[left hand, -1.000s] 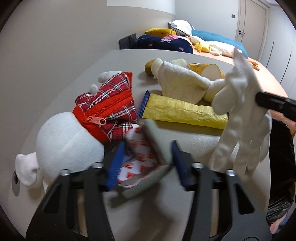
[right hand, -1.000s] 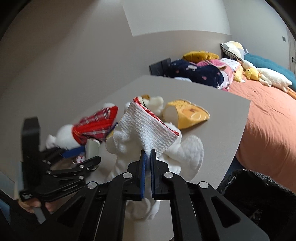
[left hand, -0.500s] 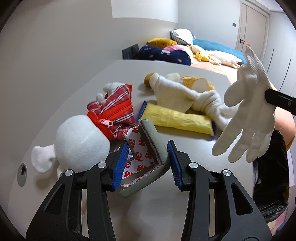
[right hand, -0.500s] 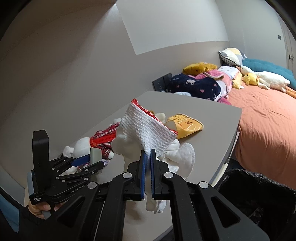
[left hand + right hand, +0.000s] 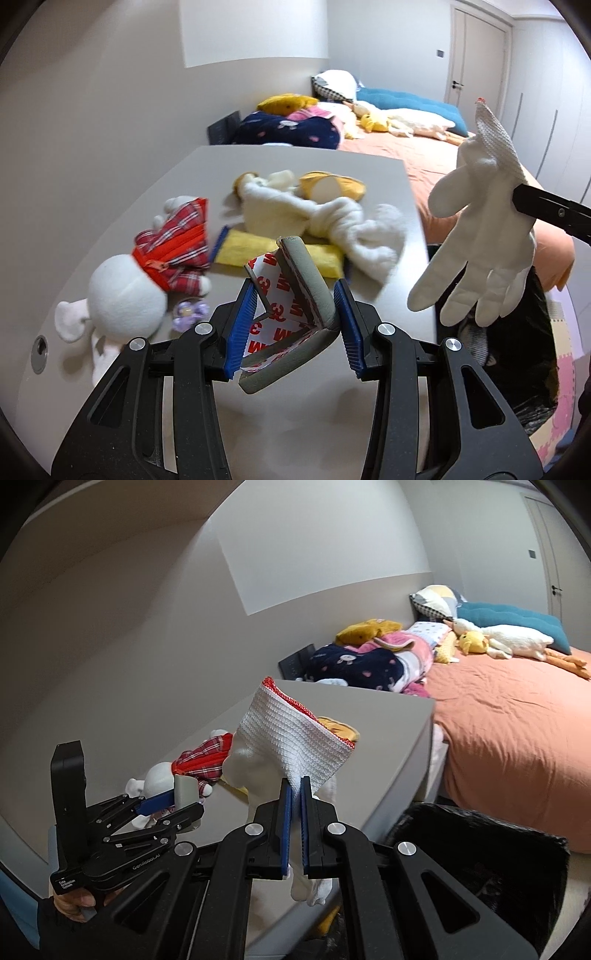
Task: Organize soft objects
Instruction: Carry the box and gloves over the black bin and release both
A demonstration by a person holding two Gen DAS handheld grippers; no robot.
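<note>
My left gripper (image 5: 295, 288) is shut on a folded grey foam strip (image 5: 306, 273) with red-and-white printed backing, held above the near part of the grey table (image 5: 199, 173). My right gripper (image 5: 295, 786) is shut on a white knit glove (image 5: 291, 734) with a red-trimmed cuff; the glove's fingers hang below the jaws. In the left wrist view the glove (image 5: 480, 236) dangles at the right, beyond the table edge, pinched by the right gripper (image 5: 519, 197). The right wrist view shows the left gripper (image 5: 184, 797) low on the left, a hand at its handle.
On the table lie a white plush toy in red plaid (image 5: 125, 291), a yellow pouch (image 5: 251, 254), a fluffy white cloth (image 5: 332, 225), a yellow slipper (image 5: 332, 186) and a small purple item (image 5: 188, 312). A black-lined bin (image 5: 480, 856) stands beside the table. A bed (image 5: 509, 709) with plush toys lies behind.
Both grippers have risen and drawn back from the table. The foam strip has lifted clear of the plush toy. The glove has swung up and to the right, off the table's edge.
</note>
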